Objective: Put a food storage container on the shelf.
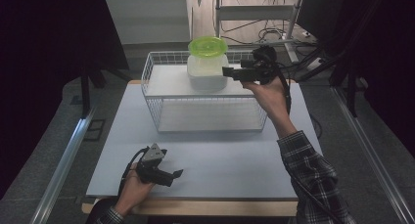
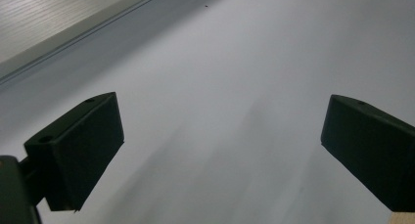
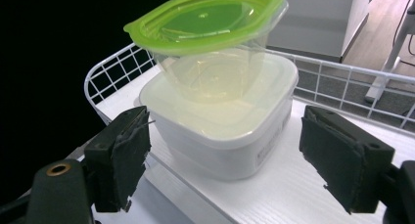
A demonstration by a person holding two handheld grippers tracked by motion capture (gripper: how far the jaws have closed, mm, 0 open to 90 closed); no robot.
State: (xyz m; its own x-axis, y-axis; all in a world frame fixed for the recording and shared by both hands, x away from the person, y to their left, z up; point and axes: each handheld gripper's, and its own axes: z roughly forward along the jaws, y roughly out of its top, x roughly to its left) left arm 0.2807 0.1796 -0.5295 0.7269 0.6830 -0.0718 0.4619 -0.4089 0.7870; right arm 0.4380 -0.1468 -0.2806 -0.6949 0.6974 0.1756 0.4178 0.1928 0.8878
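Observation:
A clear tub with a green lid [image 1: 208, 45] [image 3: 205, 18] is stacked on a white square container [image 1: 208, 76] [image 3: 220, 131]. Both stand on the white board of a wire basket [image 1: 210, 114] at the table's far side. My right gripper [image 1: 228, 72] [image 3: 230, 150] comes at the white container from the right, level with it. It is open, its pads [image 3: 129, 153] apart from the container's sides. My left gripper [image 1: 177, 174] [image 2: 220, 150] rests low over the table's front left, open, with bare tabletop between its jaws.
The pale blue-grey tabletop [image 1: 215, 160] [image 2: 220, 62] stretches between the basket and the front edge. The basket's wire rim [image 3: 342, 72] rises behind the containers. A metal rail [image 1: 63, 160] runs along the floor at the left; cables and a stand lie beyond the table.

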